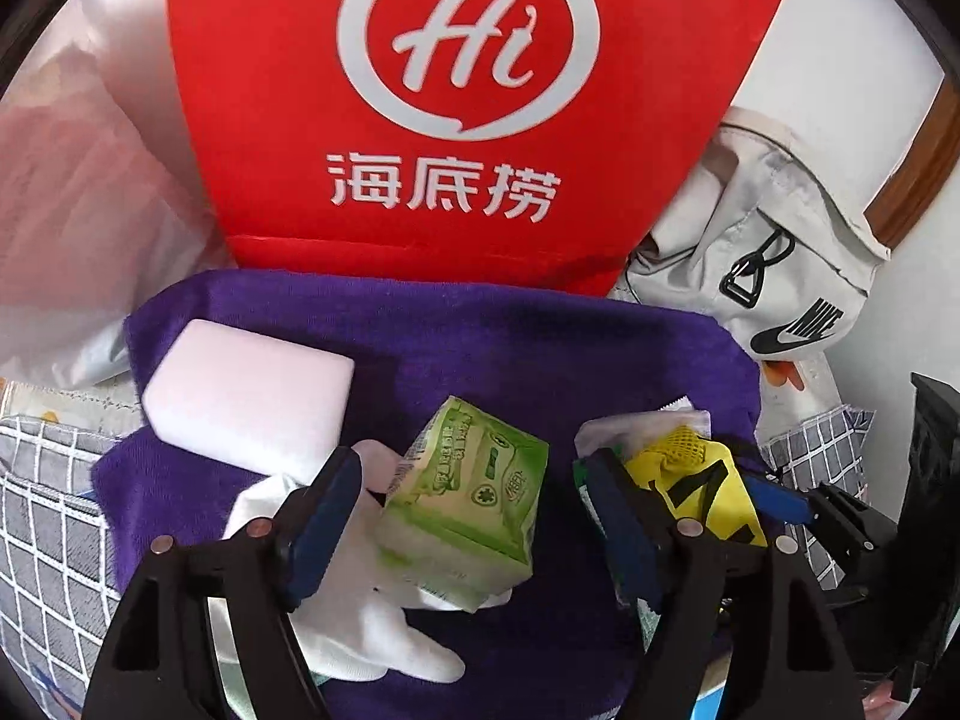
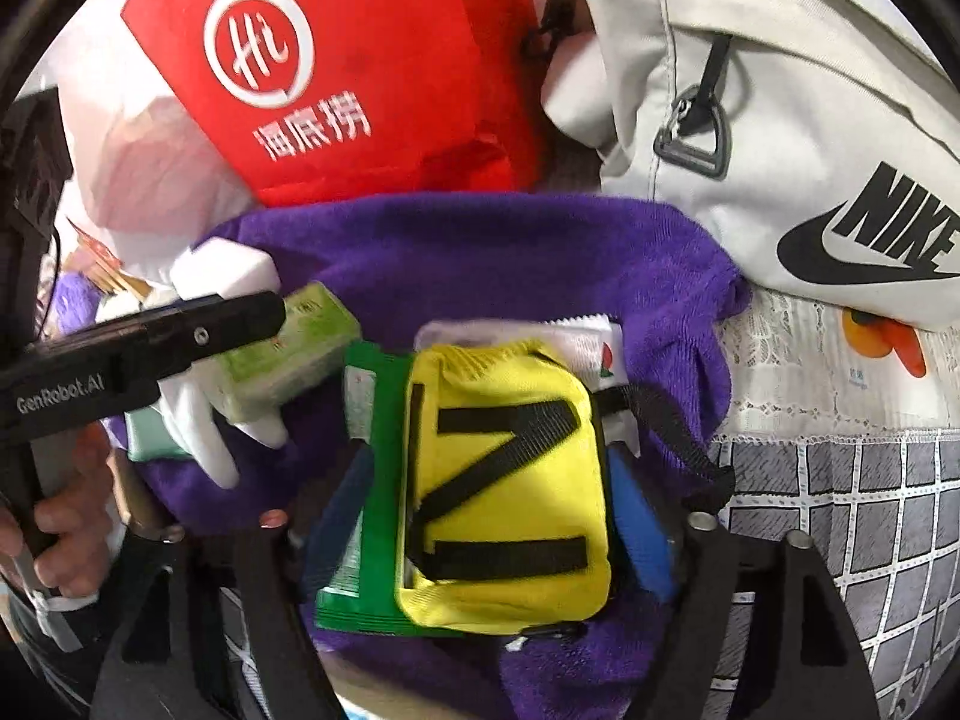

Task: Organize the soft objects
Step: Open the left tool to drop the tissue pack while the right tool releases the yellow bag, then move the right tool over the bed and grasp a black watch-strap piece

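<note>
A green tissue pack (image 1: 468, 504) lies tilted on a white glove (image 1: 372, 630) over a purple towel (image 1: 480, 342). My left gripper (image 1: 471, 480) stands open around the pack, with a gap on each side. A white foam block (image 1: 252, 396) rests on the towel to the left. In the right wrist view a yellow pouch (image 2: 510, 480) with black straps lies on a green packet (image 2: 372, 480) and the purple towel (image 2: 510, 252). My right gripper (image 2: 489, 468) is open around the pouch, blue pads close beside it. The left gripper's black finger (image 2: 180, 330) reaches in beside the green tissue pack (image 2: 288, 354).
A red paper bag (image 1: 468, 120) stands right behind the towel. A grey Nike bag (image 2: 780, 150) lies at the back right, a translucent plastic bag (image 1: 78, 210) at the back left. Grey checked cloth (image 2: 840, 510) covers the surface around. A person's hand (image 2: 60, 516) holds the left gripper.
</note>
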A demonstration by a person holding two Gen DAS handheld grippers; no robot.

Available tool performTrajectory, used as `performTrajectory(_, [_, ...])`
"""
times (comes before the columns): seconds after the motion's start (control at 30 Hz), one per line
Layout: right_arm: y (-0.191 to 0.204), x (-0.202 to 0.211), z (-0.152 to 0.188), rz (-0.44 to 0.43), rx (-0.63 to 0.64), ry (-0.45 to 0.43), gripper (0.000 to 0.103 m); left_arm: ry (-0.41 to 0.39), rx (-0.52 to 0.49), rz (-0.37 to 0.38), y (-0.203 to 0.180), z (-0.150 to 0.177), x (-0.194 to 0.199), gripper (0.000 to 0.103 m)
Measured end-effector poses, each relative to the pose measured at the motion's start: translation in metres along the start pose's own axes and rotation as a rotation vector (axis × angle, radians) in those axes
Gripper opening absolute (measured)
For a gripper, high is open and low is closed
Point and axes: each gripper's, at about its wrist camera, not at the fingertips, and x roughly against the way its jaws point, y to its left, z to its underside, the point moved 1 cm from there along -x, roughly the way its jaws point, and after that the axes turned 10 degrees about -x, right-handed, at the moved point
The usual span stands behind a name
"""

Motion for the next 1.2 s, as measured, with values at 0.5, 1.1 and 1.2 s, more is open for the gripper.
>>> performTrajectory(0.5, [0.035,0.085,0.016,-0.034,0.064,-0.141,0.08,-0.127,0.005,-0.061,0.01,0.037,0.085,0.076])
performTrajectory(1.1, [0.126,0.078,0.166,0.003,0.358,0.031,0.038,-0.147,0.1,-0.121,0.056,0.152,0.156,0.076])
performTrajectory(1.2, [0.136,0.06,0.181,0.025,0.393,0.083,0.035,-0.148,0.117,-0.132,0.066,0.166,0.158,0.076])
